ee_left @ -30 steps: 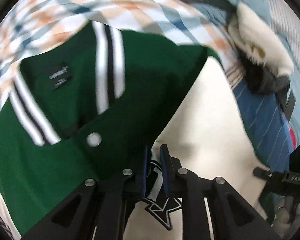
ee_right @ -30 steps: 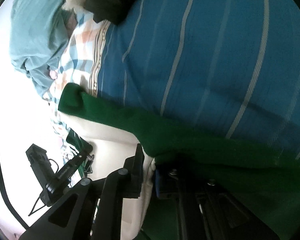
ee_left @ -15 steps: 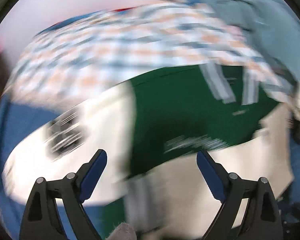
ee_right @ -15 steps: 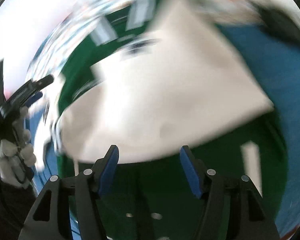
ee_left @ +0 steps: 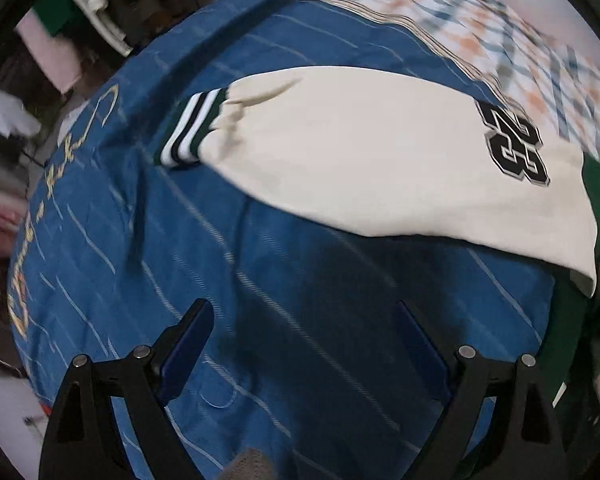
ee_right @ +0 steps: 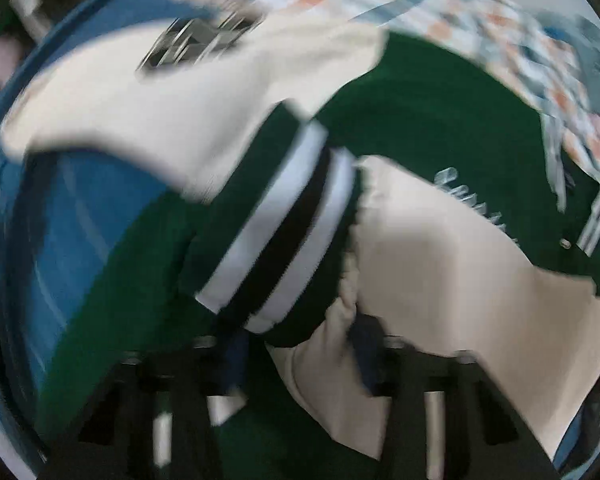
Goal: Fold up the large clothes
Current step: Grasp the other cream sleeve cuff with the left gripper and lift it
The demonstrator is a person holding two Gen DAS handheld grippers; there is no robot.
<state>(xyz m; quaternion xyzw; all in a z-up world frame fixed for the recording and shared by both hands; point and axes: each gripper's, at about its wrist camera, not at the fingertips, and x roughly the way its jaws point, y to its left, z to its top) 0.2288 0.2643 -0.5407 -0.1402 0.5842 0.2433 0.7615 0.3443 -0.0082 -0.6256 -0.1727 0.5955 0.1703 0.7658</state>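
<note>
Left gripper (ee_left: 300, 344) fingers are spread wide, empty, over blue striped bedsheet (ee_left: 284, 280). Right gripper (ee_right: 296, 352) fingers, just closing, are blurred around the green-and-cream varsity jacket's (ee_right: 420, 120) striped cuff (ee_right: 276, 236); grip can't be told. Cuff may be missed, sleeve fold undone.

Open blue striped bedspread (ee_left: 284, 288) directly under and between the wide-spread fingers of the left gripper (ee_left: 300, 344), nothing in the gap. Ahead, blocked by a cream sleeve (ee_left: 364, 152) lying flat across the spread, striped cuff (ee_left: 192, 128) at its end. Beyond that, checked bedding (ee_left: 480, 28). Cluttered at the right gripper (ee_right: 296, 348) (view blurred): cream fabric (ee_right: 324, 364) bunched between closing jaws, striped cuff (ee_right: 276, 236) just ahead.
</note>
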